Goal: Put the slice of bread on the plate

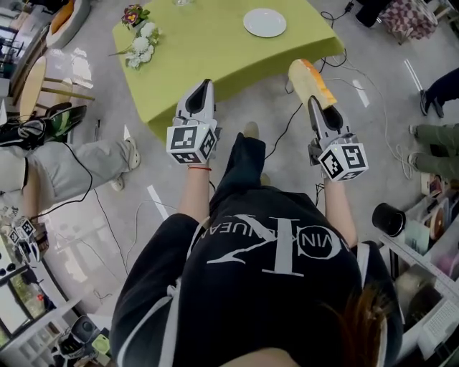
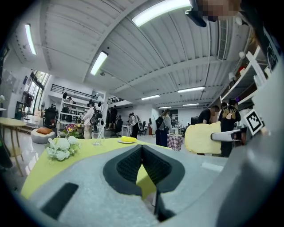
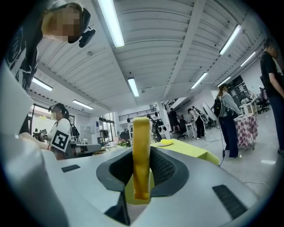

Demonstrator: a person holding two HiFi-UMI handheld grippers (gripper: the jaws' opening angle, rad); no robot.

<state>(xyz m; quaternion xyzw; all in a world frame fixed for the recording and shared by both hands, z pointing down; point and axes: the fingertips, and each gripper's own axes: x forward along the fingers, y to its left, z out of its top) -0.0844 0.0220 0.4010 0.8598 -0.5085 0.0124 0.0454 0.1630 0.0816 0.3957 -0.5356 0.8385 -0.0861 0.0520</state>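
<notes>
Right tongs [image 3: 141,153]: pinched on the slice of bread [image 3: 141,155], one pad on each broad face. Left tongs [image 2: 142,150]: pads pressed together at the tips, nothing between them.

Limits of view: in the right gripper view the slice presented its thin edge only, so neither face could be inspected there. Its rear end sat down inside the pads and was hidden. In the head view the person's own head and shoulders filled the lower part of the picture, and the forearms were only partly seen.

Attitude of the slice: it stood on edge with its faces upright. Its long axis followed the line of the right tongs, pointing away from the person and towards the counter [image 1: 215,50]. Most of its length projected past the tips.

Appearance: pale yellow crumb, thick cut, with an orange-brown crust visible along one side in the head view. The left gripper view showed the face as a rounded squarish shape.

Position: the slice was held in the air off the counter's near right corner, above the floor. The plate [image 1: 265,22], white and round, lay towards the far edge of the green-covered counter, well apart from the slice. A bunch of flowers [image 1: 140,46] lay at the counter's left end.
</notes>
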